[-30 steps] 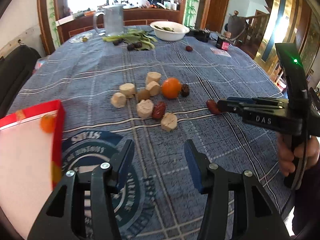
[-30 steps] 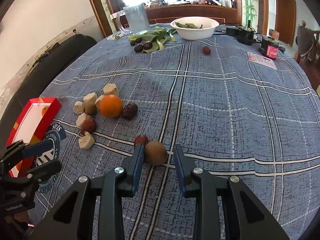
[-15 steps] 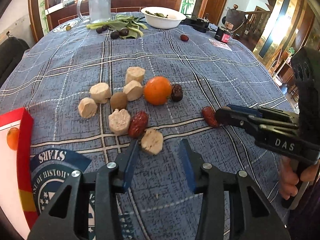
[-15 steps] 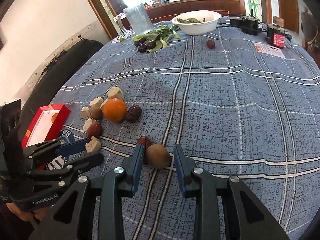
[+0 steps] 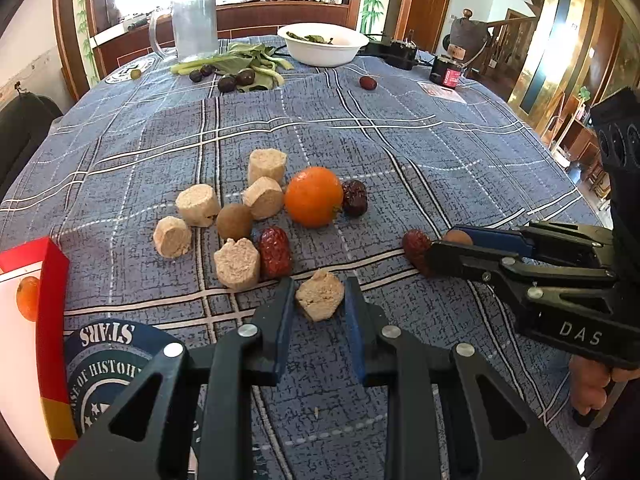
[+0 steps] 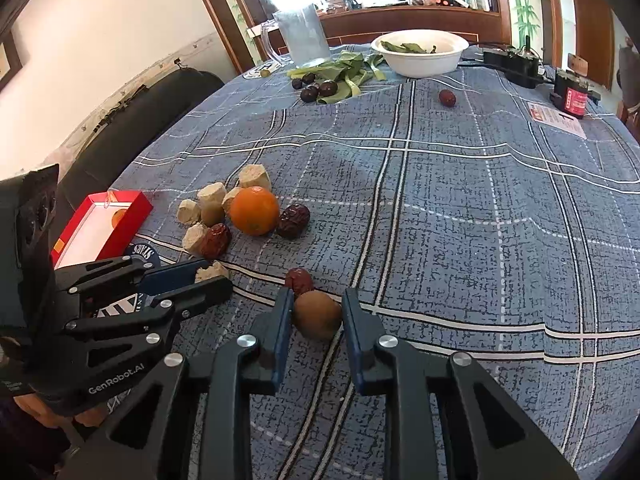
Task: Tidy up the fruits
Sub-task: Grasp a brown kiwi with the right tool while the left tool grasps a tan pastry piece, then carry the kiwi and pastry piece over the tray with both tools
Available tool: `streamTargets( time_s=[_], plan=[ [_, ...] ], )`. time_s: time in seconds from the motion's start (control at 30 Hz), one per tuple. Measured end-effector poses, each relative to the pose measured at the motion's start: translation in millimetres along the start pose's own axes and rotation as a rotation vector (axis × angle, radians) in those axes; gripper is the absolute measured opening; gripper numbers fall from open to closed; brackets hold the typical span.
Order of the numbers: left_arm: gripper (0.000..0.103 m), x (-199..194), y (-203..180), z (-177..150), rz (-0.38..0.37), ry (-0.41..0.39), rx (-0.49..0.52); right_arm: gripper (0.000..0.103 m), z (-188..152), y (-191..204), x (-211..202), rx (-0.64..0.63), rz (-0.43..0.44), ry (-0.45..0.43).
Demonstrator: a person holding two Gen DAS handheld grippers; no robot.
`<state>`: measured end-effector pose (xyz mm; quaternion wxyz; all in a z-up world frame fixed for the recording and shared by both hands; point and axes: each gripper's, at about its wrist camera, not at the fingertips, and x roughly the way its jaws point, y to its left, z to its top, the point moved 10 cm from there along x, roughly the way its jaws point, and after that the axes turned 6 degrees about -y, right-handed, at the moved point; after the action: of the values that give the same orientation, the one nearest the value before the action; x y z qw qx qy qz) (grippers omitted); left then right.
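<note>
Two hand-held black tongs low over a round worktop (image 5: 460, 140) draped in blue plaid cloth. Left tongs (image 5: 319, 300) closing around a pale beige chunk (image 5: 320, 294), blue pads right at its sides, chunk resting on the cloth. Right tongs (image 6: 316, 312) closing around a brown kiwi-like fruit (image 6: 317, 314), pads at both its flanks; a red date (image 6: 299, 279) touching that fruit's far side.

Beyond the left tongs, a cluster: an orange (image 5: 313, 196) with a dark date (image 5: 355, 197) touching its right side, several more beige chunks (image 5: 198, 210) to its left, a second brown fruit (image 5: 235, 222) among them, another red date (image 5: 275, 251) just in front.

At the left edge, a red-rimmed box (image 6: 134, 210) with a white inside. Far across the worktop, a white bowl (image 6: 420, 54) holding green leaves, a clear jug (image 6: 302, 36), loose greens with dark plums (image 6: 320, 88), a lone dark red fruit (image 6: 447, 97).
</note>
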<state>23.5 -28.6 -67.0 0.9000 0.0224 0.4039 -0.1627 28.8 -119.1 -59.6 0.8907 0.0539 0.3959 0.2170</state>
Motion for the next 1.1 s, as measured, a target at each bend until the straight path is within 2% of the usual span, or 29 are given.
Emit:
streamTargets(
  time_s=[0.13, 0.33, 0.6, 0.83, 0.97, 1.1],
  plan=[
    [0.026, -3, 0, -2, 0.012, -0.010, 0.005, 0.024, 2, -4, -2, 0.003, -0.019, -0.014],
    [0.026, -15, 8, -8, 0.006, -0.012, -0.051, 0.024, 10, -13, -10, 0.036, -0.035, -0.069],
    [0.026, -68, 23, -13, 0.049, -0.094, -0.072, 0.024, 23, -39, -23, 0.123, -0.092, -0.152],
    [0.026, -113, 55, -21, 0.097, -0.148, -0.123, 0.024, 27, -46, -28, 0.141, -0.130, -0.195],
    [0.026, -137, 82, -27, 0.137, -0.177, -0.153, 0.024, 28, -23, -31, 0.113, -0.137, -0.193],
    [0.026, -161, 123, -33, 0.220, -0.211, -0.197, 0.023, 37, 48, -35, 0.044, -0.027, -0.208]
  ],
)
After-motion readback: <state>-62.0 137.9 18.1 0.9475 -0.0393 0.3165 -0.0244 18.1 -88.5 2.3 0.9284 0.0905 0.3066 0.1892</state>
